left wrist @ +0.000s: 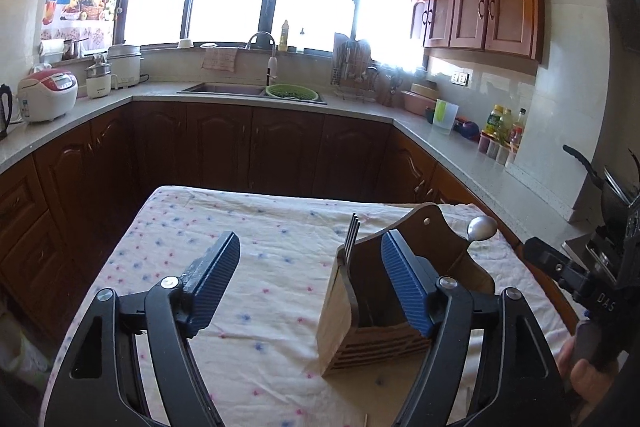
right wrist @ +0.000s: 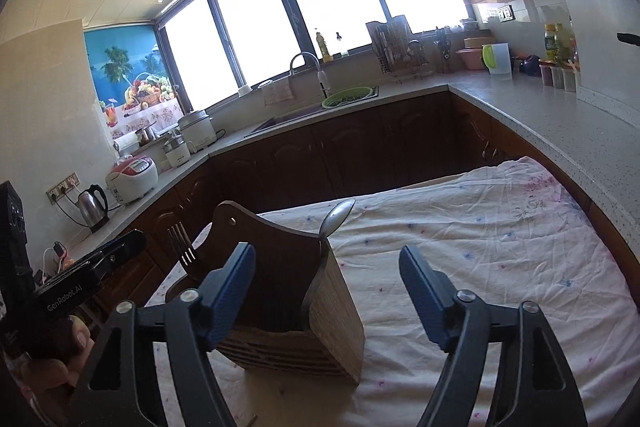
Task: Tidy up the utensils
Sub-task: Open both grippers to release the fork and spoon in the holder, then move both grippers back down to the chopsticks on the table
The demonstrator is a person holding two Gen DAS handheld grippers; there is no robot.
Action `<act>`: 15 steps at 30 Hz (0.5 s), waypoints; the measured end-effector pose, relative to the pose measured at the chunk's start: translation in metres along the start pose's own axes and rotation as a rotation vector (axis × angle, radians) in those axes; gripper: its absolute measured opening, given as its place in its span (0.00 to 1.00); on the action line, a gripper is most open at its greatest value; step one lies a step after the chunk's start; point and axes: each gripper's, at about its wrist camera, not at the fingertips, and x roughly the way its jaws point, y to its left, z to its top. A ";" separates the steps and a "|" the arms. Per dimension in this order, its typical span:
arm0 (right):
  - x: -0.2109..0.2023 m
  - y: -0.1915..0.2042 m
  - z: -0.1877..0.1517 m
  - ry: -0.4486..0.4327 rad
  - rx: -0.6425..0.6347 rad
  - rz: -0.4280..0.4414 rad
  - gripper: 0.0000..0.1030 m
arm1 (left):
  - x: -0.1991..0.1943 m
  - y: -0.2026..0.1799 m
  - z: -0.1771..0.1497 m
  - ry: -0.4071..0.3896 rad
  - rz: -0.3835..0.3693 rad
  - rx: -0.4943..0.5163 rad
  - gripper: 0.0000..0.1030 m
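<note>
1. Blue-padded jaws of the left gripper [left wrist: 310,275] stand wide apart with nothing between them; its right pad hangs in front of the wooden utensil holder [left wrist: 360,311] without visibly pressing on it.
2. Equally spread, the right gripper [right wrist: 328,291] is empty too, its left pad in front of the holder's near corner and its right pad over bare cloth.
3. That holder, a slatted box with a tall curved back board, stands upright on the flower-print tablecloth [left wrist: 248,227], to the right of the left gripper's centre line.
4. Inside the holder, a fork [left wrist: 352,231] stands tines up at the left side, and a spoon [left wrist: 482,227] rises bowl up at the right side.
5. Around the holder, no other loose cutlery shows on the cloth, only a small thin stick-like bit at the near edge, too small to identify.
6. Judging by this, the sorting looks done or nearly so: both utensils are housed and both grippers are free.
7. Beyond the holder, a counter [left wrist: 440,139] carries a dish rack, a cup and bottles.
</note>
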 end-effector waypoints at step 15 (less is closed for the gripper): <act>-0.090 -0.014 -0.047 -0.059 0.127 -0.068 0.97 | -0.060 0.026 -0.071 0.087 -0.034 -0.060 0.81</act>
